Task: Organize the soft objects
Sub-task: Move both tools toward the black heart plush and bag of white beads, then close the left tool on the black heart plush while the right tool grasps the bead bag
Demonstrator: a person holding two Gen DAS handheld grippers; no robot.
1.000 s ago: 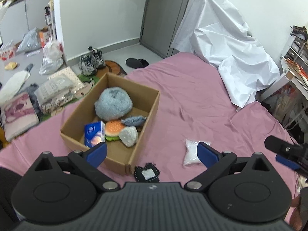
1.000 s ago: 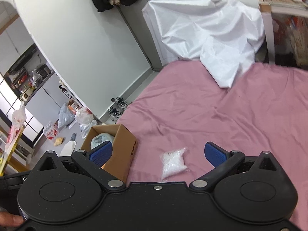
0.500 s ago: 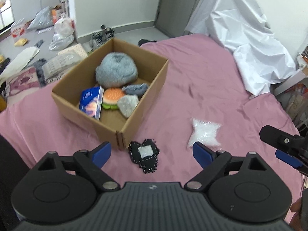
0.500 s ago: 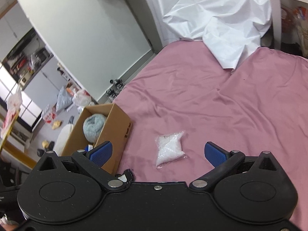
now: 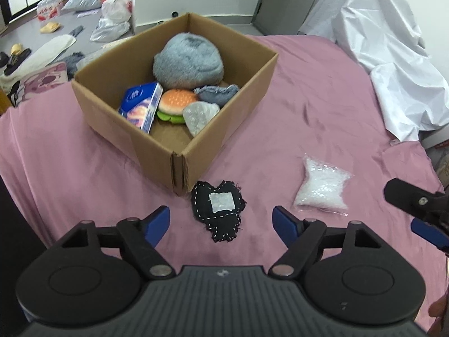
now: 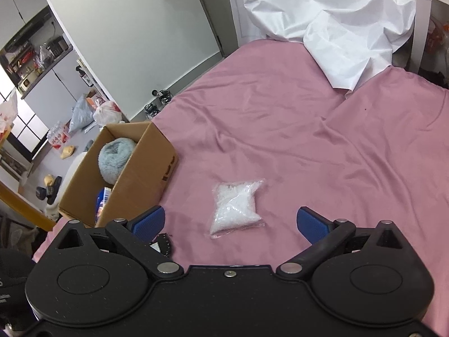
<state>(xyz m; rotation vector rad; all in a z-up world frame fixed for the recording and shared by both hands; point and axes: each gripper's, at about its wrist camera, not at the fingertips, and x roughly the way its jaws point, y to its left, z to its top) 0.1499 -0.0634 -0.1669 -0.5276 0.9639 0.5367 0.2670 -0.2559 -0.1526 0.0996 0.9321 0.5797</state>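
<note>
A black stitched fabric patch (image 5: 217, 206) with a grey square lies on the pink bedsheet (image 5: 308, 98), just off the corner of a cardboard box (image 5: 196, 151). My left gripper (image 5: 221, 221) hovers over the patch, its jaws closing, pads apart and clear of the cloth. A clear bag of white pellets (image 6: 235, 206) lies in front of my right gripper (image 6: 231, 223), which stands open above it. The bag (image 5: 322, 186) also shows in the left wrist view. The box holds a fluffy grey cushion (image 5: 188, 61), a burger toy (image 5: 175, 102), a blue tissue pack (image 5: 140, 106) and more soft items.
A crumpled white sheet (image 6: 336, 22) covers the far side of the bed. The floor beyond the box is littered with plastic bags (image 5: 112, 11), slippers and cloths. My right gripper's finger (image 5: 415, 205) pokes into the left wrist view at the right edge.
Both grippers have come down toward the bed. The left one now sits over the black patch with its pads closer together; the pellet bag looms larger before the right one.
</note>
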